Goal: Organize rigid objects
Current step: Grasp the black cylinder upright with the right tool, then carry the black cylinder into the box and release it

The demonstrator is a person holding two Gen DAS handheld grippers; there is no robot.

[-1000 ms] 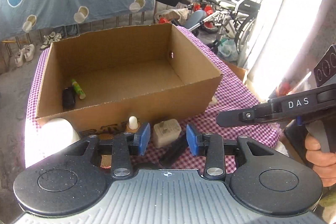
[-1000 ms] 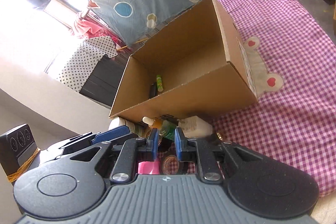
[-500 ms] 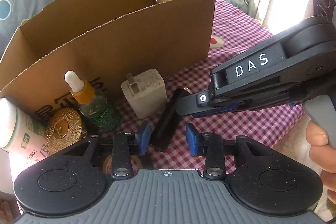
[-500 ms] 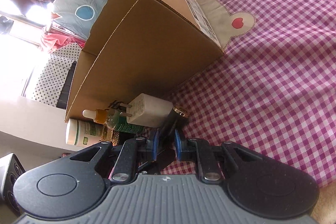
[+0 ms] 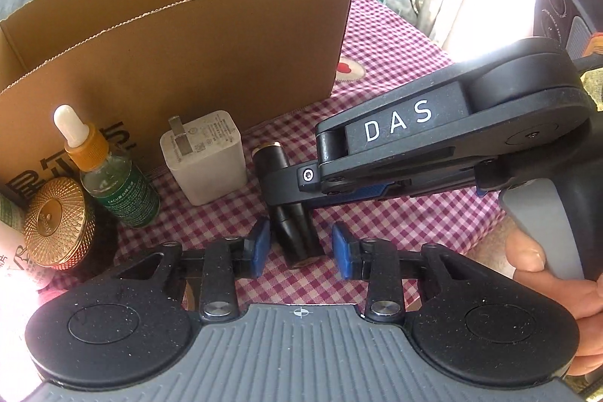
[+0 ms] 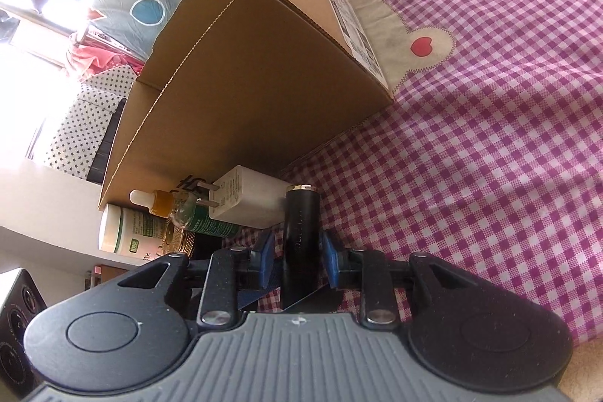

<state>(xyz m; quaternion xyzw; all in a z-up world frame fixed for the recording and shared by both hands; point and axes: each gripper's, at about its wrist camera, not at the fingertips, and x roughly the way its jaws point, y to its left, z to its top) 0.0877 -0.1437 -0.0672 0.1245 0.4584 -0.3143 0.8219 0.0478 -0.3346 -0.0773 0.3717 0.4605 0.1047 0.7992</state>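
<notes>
Black tube (image 5: 290, 213), lipstick-like, gold rim at each end, lies flat on the table (image 6: 490, 157) just in front of the cardboard box (image 5: 196, 36), beside the white charger (image 5: 205, 157). Judged light, stiff, smooth-walled; a round glossy body will likely roll or squirt sideways under an off-centre pinch, so take it across the middle of the barrel, pads square to its long axis, not on the tapered end. Right claw (image 6: 296, 257) straddles the tube at mid-length; its jaws are opening, a sliver of gap shows either side of the barrel, pads not pressing, nothing gripped. Left claw (image 5: 301, 247) sits low over the near end of the same tube, blue pads part-open and clear on both sides, holding nothing. Both claws crowd one small object; risk of knocking each other. Neighbours close on the left: dropper bottle (image 5: 109, 176) standing upright, likely glass and tippy; gold-lidded jar (image 5: 56, 221); white container with green label (image 6: 128, 230) on its side. Surface: purple-and-white gingham cloth with an appliqué patch, soft, probably some give and wrinkle, decent friction. Box open-topped, tall near wall to clear. Room: bright backlight, blue patterned sheet hanging behind, wheelchairs and bicycles beyond the table. A hand (image 5: 557, 289) grips the right tool's trigger handle.
</notes>
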